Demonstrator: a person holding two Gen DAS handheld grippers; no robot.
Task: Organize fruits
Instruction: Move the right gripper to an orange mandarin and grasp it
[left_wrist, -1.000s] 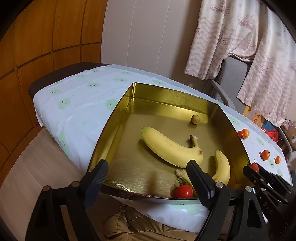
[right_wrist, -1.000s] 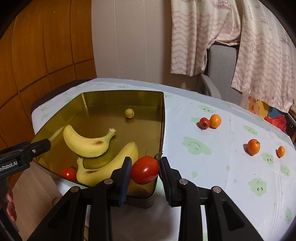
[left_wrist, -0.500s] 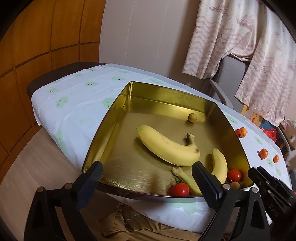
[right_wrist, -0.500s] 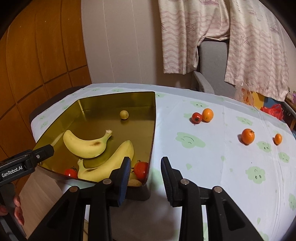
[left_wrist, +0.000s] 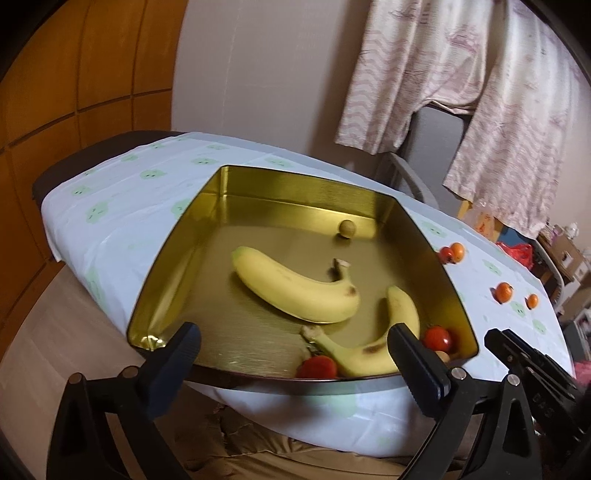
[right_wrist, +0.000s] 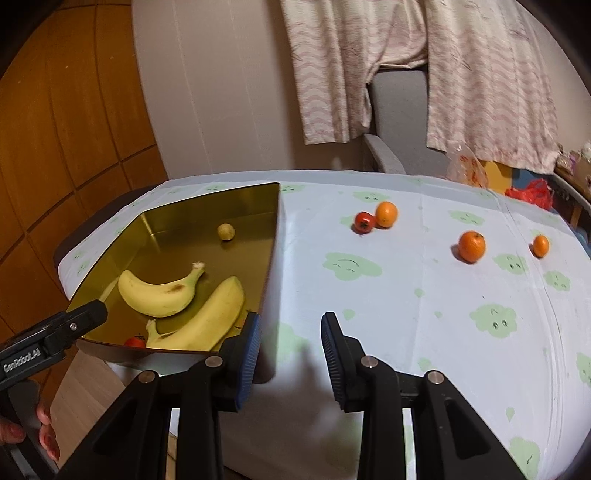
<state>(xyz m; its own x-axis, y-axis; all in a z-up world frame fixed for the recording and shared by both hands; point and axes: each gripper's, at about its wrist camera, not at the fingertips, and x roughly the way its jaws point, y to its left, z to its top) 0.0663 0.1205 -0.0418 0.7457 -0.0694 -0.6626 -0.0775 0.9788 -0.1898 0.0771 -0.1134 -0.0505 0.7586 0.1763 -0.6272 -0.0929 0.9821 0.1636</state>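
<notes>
Both claws are empty: the left claw (left_wrist: 291, 352) has just spread wide at the gold tray's (left_wrist: 432, 243) near rim, and the right claw (right_wrist: 290, 345), narrowly parted, sits beside the tray. Bananas (right_wrist: 159, 295) and tomatoes (left_wrist: 437, 339) lie inside. Next, I'd guess, the right reaches the orange (right_wrist: 471, 246) beyond the tray on the counter (right_wrist: 406, 295).

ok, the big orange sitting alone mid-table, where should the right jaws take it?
Take the orange across its widest middle, coming from the near side and above. It is round, stands free on the cloth, and nothing touches it, so any pair of opposite sides should do. The right gripper is empty, with a gap between its jaws.
</notes>
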